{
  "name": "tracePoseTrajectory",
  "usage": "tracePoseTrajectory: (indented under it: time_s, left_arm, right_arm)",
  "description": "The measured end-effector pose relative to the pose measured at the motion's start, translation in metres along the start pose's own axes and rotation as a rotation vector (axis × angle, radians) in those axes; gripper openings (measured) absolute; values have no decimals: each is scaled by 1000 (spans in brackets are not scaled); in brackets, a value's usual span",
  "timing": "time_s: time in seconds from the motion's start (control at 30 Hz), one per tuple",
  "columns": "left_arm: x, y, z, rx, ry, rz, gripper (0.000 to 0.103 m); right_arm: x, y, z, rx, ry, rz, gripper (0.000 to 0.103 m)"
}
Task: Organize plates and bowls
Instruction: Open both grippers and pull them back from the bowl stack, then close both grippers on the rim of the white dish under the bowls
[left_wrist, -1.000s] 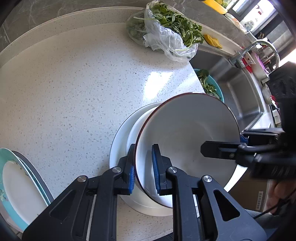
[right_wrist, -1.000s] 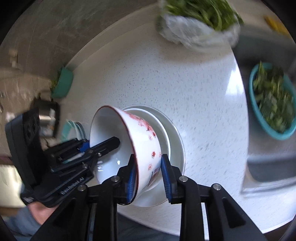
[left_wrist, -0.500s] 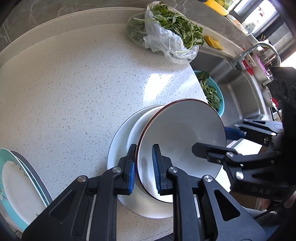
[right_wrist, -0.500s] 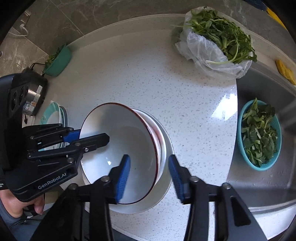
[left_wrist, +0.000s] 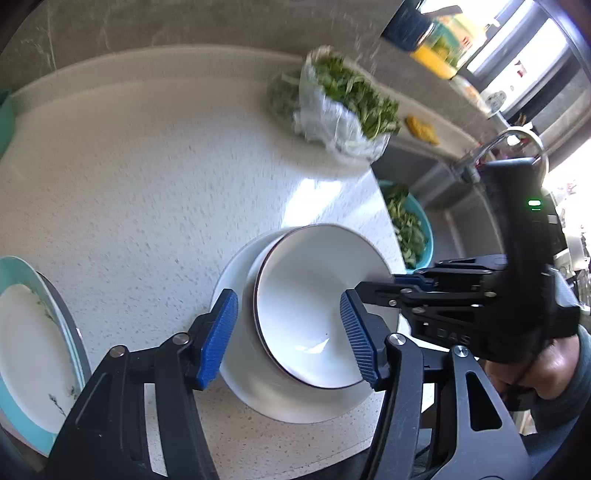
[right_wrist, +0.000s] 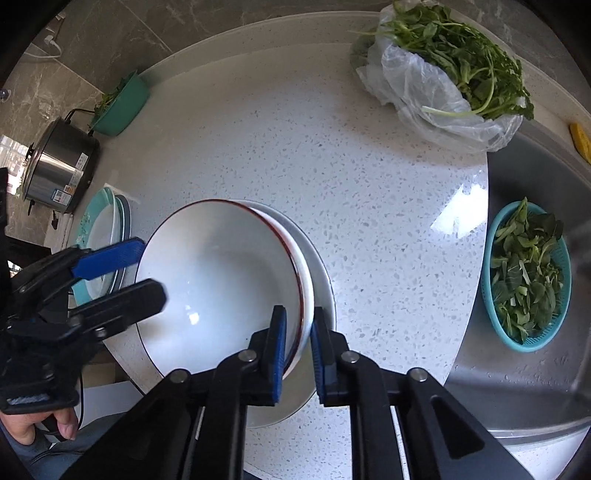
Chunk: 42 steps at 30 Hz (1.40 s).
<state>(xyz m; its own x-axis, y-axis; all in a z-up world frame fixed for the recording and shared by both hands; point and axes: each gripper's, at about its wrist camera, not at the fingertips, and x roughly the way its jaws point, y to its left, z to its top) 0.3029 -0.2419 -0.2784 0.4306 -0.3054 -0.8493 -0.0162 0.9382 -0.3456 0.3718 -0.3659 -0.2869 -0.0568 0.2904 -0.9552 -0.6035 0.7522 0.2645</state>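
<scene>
— Speckled white countertop (right_wrist: 369, 206), sink (right_wrist: 524, 384) at three o'clock. Going left to right, what sits where, and why?

— At nine o'clock a steel cooker (right_wrist: 59, 166) stands against the wall with a label too small to read; just inside it, a stack of plates (right_wrist: 107, 229) rests flat, likely sorted already. The left gripper (left_wrist: 291, 332) has just been opening; its blue pads stand apart on either side of the red-rimmed bowl (right_wrist: 221, 280), touching nothing.

— So who has the bowl?

— The right gripper (right_wrist: 297, 345), whose jaws have just been closing: clamped on the rim at five o'clock, one pad inside, one outside. The bowl sits nested in another bowl on a wide white plate (right_wrist: 325, 291) at centre, tilted slightly. I judge that grip is steadying it while it settles.

— Further right?

— A bag of greens (right_wrist: 450, 74) at one o'clock and a teal basket (right_wrist: 528, 280) of leaves in the sink, well clear. Faint lettering on the gripper bodies is unreadable.
</scene>
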Motion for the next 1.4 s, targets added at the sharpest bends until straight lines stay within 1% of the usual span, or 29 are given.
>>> tracePoseTrajectory:
  time_s: [0.07,0.1,0.17,0.2,0.23,0.27,0.3,0.37,0.43,0.47,0.5,0.57,0.6,0.67,0.73,0.83,0.9,0.93,1.0,1.07,1.1,1.2,1.3,1.4]
  left_arm:
    - [-8,1,-2,10,-17,0,61]
    - [-12,2,-4,11,-26,5,68]
    - [-17,8,-8,12,-34,4,69]
    - [-19,11,-10,11,-36,0,69]
    - [-23,15,-13,4,-41,-4,69]
    - [-26,18,-17,-3,-48,-7,69]
    - [-32,21,-22,-10,-60,-10,69]
    - [-39,29,-33,-21,-75,-11,73]
    - [-43,35,-46,-41,-77,-3,84]
    - [-45,38,-54,-54,-80,-1,87]
    - [-47,40,-62,-67,-90,11,94]
    - [-51,41,-72,-90,-107,38,103]
    - [-52,41,-77,-105,-116,50,103]
    - [-51,40,-85,-149,-122,108,103]
    - [-46,40,-91,-207,-116,141,103]
    - [-36,35,-102,-287,-115,223,103]
    - [-30,35,-110,-350,-110,250,103]
    - [-27,33,-111,-358,-108,267,103]
    - [-22,31,-117,-368,-86,306,103]
    - [-16,32,-117,-384,-75,312,103]
    - [-13,33,-118,-389,-70,326,103]
    - [-6,38,-118,-392,-61,351,102]
    - [0,42,-114,-382,-56,368,101]
    - [13,43,-99,-371,-55,378,101]
  right_arm:
    - [-1,0,0,8,-2,1,15]
    - [-3,1,0,5,-4,-6,17]
    - [-10,4,0,5,-20,-10,25]
    - [-15,4,-1,8,-35,-4,38]
    - [-22,5,-1,14,-50,-7,61]
    - [-32,6,-2,22,-73,-31,70]
    - [-42,6,-3,24,-100,-37,78]
    - [-60,5,-5,14,-143,-32,79]
    - [-74,-5,-9,13,-169,-60,82]
    - [-75,-12,-11,15,-166,-67,82]
    - [-75,-18,-13,20,-156,-69,82]
    - [-70,-33,-18,23,-128,-56,82]
    - [-66,-40,-19,20,-116,-45,82]
    - [-57,-45,-19,-7,-87,-32,82]
    - [-48,-46,-18,-50,-59,6,82]
    - [-34,-39,-14,-146,-15,69,80]
    - [-26,-35,-14,-205,7,56,78]
    - [-22,-35,-13,-218,14,56,78]
    - [-15,-38,-13,-221,40,87,77]
    - [-10,-38,-14,-236,49,106,76]
    - [-8,-39,-14,-242,55,110,74]
    - [1,-39,-10,-249,68,129,72]
    - [6,-38,-6,-258,75,125,71]
    - [12,-38,-4,-245,83,119,68]
